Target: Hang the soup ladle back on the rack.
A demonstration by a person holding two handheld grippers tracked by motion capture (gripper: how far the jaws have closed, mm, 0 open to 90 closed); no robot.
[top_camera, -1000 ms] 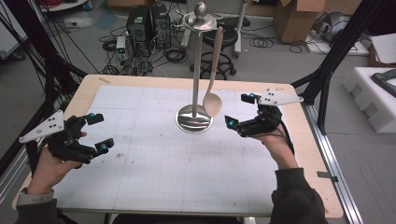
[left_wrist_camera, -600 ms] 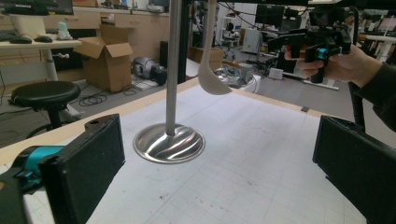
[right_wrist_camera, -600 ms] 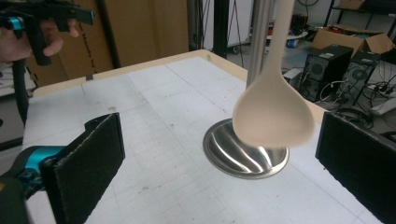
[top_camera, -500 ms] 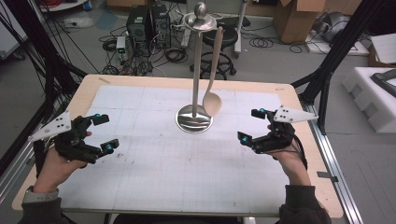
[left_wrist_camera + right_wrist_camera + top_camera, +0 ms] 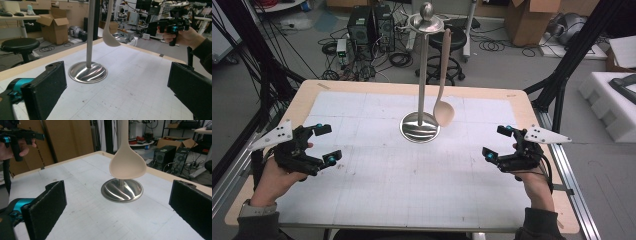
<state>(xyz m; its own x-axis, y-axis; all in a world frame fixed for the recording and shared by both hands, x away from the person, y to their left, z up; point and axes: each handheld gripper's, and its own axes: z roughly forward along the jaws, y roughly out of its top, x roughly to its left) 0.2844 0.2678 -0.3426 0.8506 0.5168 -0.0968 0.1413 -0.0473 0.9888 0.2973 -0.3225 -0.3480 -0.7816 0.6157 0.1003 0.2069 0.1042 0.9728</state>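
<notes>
A metal stand rises from a round base (image 5: 419, 127) at the middle back of the table, and a beige spoon (image 5: 443, 112) hangs from its top with the bowl just above the base's right edge. My left gripper (image 5: 327, 144) is open at the left of the table, well apart from the stand, with nothing between its jaws. My right gripper (image 5: 495, 142) is open at the right, also holding nothing. The left gripper view looks at the base (image 5: 88, 72) and spoon (image 5: 110, 37) between wide jaws. The right gripper view faces the spoon (image 5: 127, 166) and base (image 5: 122, 191).
A white gridded mat (image 5: 412, 190) covers the wooden table (image 5: 302, 100). Black frame posts (image 5: 562, 75) stand at both back corners. Behind the table are a stool (image 5: 452, 47), computer cases (image 5: 367, 25), floor cables and cardboard boxes. White foam (image 5: 612, 100) lies at the right.
My right gripper has drawn back from beside the spoon, toward the right and the near edge. The left gripper has hardly moved. The spoon still hangs on the stand.
</notes>
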